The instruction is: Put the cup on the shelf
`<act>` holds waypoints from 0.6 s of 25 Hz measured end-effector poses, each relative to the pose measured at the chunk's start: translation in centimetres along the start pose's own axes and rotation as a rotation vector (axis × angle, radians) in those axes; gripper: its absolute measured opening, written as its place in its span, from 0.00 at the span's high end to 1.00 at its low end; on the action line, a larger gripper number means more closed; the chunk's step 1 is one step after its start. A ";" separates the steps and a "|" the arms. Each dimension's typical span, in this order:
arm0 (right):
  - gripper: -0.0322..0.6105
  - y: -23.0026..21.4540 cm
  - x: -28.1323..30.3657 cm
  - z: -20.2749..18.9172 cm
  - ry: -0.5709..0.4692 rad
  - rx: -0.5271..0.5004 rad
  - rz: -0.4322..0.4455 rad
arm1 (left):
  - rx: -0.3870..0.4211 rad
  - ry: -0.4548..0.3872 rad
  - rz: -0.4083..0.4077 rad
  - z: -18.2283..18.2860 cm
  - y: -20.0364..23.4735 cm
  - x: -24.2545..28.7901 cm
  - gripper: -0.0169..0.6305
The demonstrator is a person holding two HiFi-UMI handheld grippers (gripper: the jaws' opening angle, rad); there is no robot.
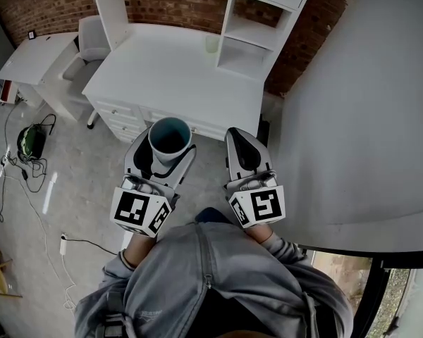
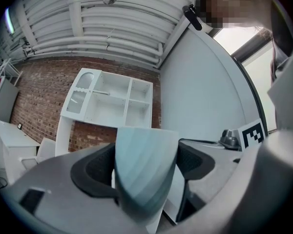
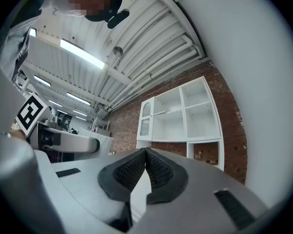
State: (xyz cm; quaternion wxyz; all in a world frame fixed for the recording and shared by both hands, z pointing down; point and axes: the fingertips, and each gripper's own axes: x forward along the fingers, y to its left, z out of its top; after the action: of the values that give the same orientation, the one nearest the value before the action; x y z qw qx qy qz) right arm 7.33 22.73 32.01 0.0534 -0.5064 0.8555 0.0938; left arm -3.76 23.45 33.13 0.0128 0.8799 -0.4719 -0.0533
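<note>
Pale blue tapered cup [image 1: 170,136], upright, is grasped by the left tongs [image 1: 167,152], with the right tongs [image 1: 238,141] clenched empty beside it, facing a white counter [image 1: 162,72] with a white shelf unit [image 1: 257,32].

White bench [image 1: 169,76] against brick wall [image 1: 176,5]; grey chair [image 1: 93,37] at its left; cables [image 1: 28,166] on floor [image 1: 84,182].

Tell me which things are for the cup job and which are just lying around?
For the job:
- blue cup, held in the left gripper
- white shelf on the desk

Just lying about:
- grey chair
- pale green cup on the desk
- cables on the floor
- right gripper, shut and empty
</note>
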 end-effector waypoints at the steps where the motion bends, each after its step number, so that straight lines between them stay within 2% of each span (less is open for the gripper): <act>1: 0.91 -0.1 0.2 -0.1 0.002 0.001 -0.004 | -0.003 0.001 -0.002 -0.1 0.3 0.2 0.38; 9: 0.91 -1.9 3.3 -1.3 0.006 0.000 -0.021 | -0.020 0.000 -0.014 -0.9 2.6 3.0 0.38; 15: 0.91 -4.1 7.9 -2.7 0.001 0.001 -0.008 | -0.022 -0.007 -0.011 -1.3 5.4 6.9 0.38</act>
State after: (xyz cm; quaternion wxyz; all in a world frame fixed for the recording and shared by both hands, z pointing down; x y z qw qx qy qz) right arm 7.10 13.51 32.71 0.0537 -0.5097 0.8536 0.0929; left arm -4.27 14.71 34.26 0.0206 0.8822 -0.4663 -0.0619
